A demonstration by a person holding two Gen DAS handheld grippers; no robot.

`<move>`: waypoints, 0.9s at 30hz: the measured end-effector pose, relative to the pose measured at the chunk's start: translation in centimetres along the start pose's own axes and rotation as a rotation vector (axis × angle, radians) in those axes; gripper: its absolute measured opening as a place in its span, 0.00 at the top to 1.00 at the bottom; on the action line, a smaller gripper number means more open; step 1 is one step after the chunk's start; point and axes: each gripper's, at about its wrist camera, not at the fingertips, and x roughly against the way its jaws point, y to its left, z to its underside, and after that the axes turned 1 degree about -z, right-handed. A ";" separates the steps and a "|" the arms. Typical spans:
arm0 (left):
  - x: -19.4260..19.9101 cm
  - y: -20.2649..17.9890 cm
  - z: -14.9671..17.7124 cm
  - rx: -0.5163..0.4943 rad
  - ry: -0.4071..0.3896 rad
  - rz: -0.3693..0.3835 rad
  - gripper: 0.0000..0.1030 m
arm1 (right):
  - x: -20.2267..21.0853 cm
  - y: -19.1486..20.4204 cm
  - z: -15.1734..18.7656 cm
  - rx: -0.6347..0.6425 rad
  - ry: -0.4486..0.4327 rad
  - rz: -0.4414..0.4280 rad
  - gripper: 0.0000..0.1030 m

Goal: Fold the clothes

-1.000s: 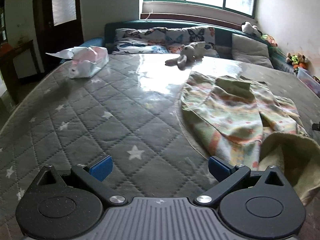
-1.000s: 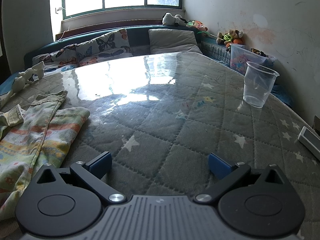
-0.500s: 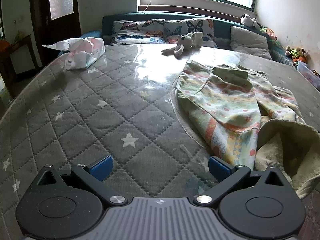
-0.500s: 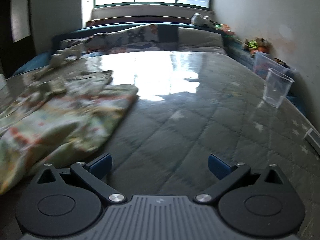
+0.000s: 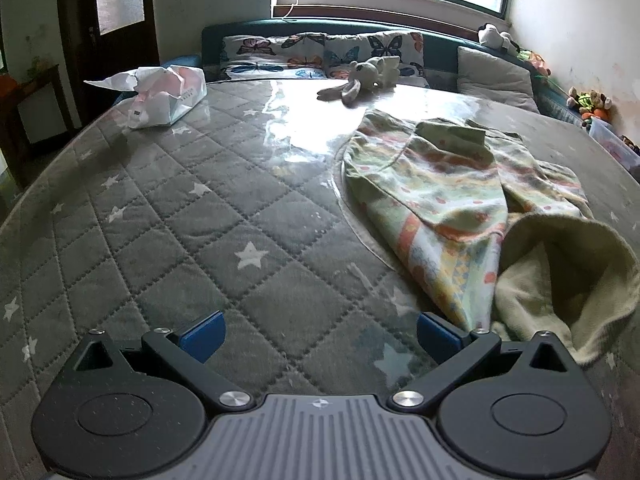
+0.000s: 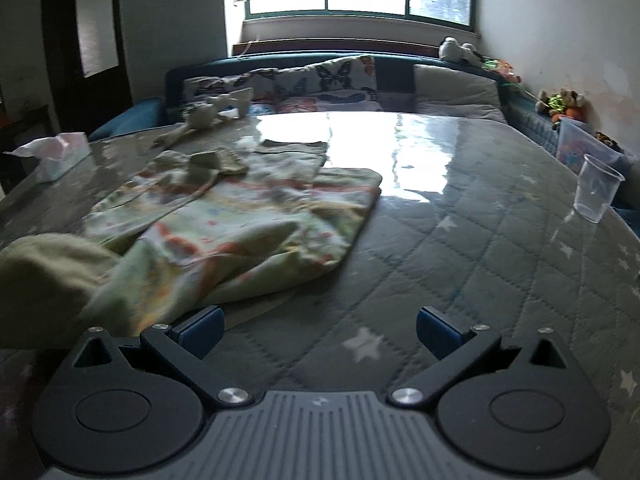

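A crumpled pale green garment with an orange and yellow print (image 5: 448, 200) lies on the quilted grey table cover (image 5: 200, 208), its open plain-green end nearest me. My left gripper (image 5: 318, 338) is open and empty, just left of the garment's near edge. In the right wrist view the garment (image 6: 240, 224) lies ahead and to the left. My right gripper (image 6: 318, 332) is open and empty, its left finger close to the garment's near hem.
A tissue pack (image 5: 164, 96) sits at the far left. A plush rabbit (image 5: 360, 80) lies at the far edge. A clear plastic cup (image 6: 596, 188) stands at the right edge. Butterfly cushions (image 5: 320, 52) and a sofa lie behind.
The right gripper has swung left, so the garment now fills its left and centre view. The left gripper has edged slightly closer to the garment. Both stay open.
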 end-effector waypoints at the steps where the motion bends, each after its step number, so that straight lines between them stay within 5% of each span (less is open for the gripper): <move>1: 0.0 -0.1 0.1 -0.002 0.001 0.001 0.00 | 0.2 0.3 0.1 0.005 0.001 -0.005 0.00; 27: 0.9 -1.8 1.4 -0.053 0.016 0.002 0.00 | 1.6 3.7 1.3 0.073 0.006 -0.094 0.00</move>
